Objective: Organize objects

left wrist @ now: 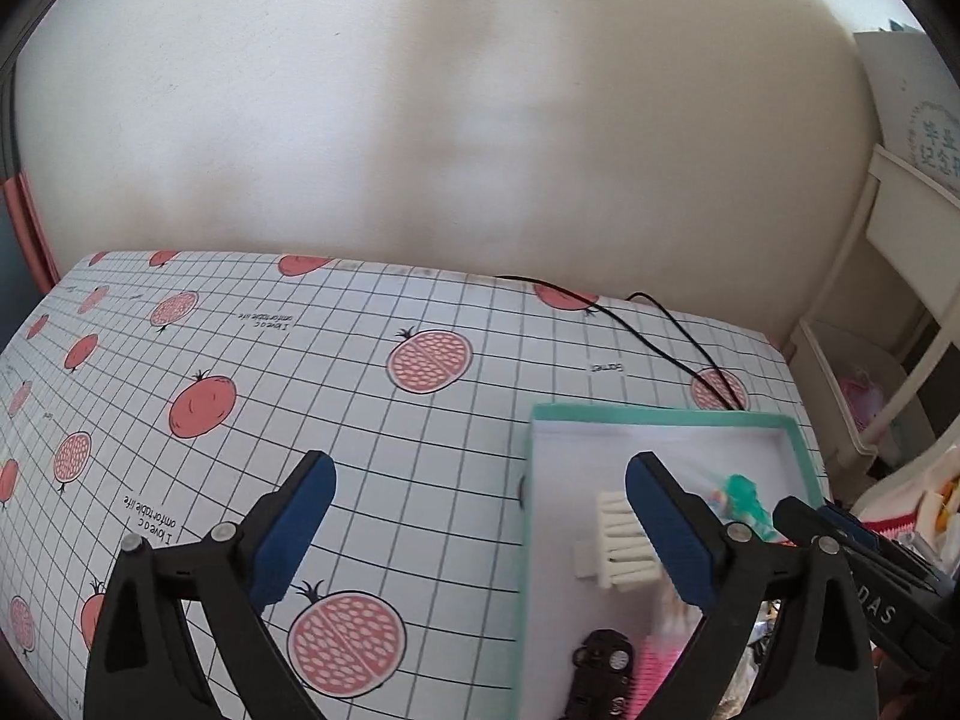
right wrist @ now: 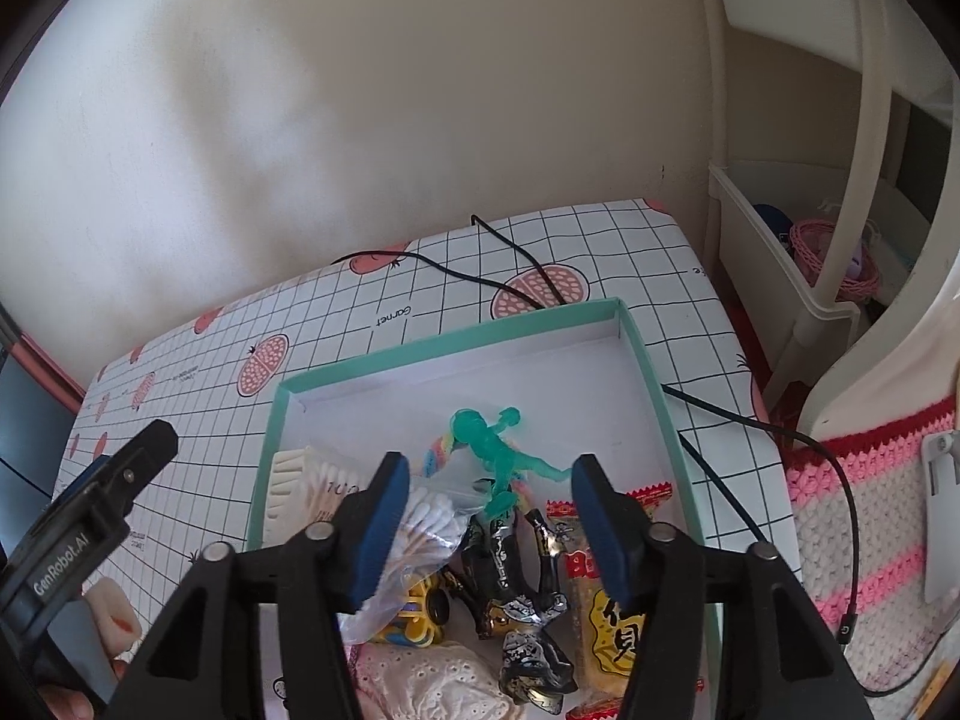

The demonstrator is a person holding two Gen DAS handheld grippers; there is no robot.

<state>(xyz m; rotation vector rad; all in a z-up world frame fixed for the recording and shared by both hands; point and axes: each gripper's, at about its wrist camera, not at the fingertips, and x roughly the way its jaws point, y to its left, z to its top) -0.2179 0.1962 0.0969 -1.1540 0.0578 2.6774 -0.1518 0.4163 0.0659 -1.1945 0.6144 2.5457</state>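
Box (right wrist: 651, 372) on the table (left wrist: 420, 420): figure (right wrist: 495, 444), swabs (right wrist: 420, 516), snacks (right wrist: 606, 600) already placed inside; both grippers (left wrist: 480, 528) (right wrist: 489, 522) held wide, empty; task judged nearly done.

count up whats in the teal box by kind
Judging mostly from the right wrist view; some things overlap, so this covers what shows.
teal box holds:
green toy figure: 1
bag of cotton swabs: 1
white brush: 1
toy cars, yellow and black: 2
dark foil wrappers: 2
yellow snack packet: 1
total: 8
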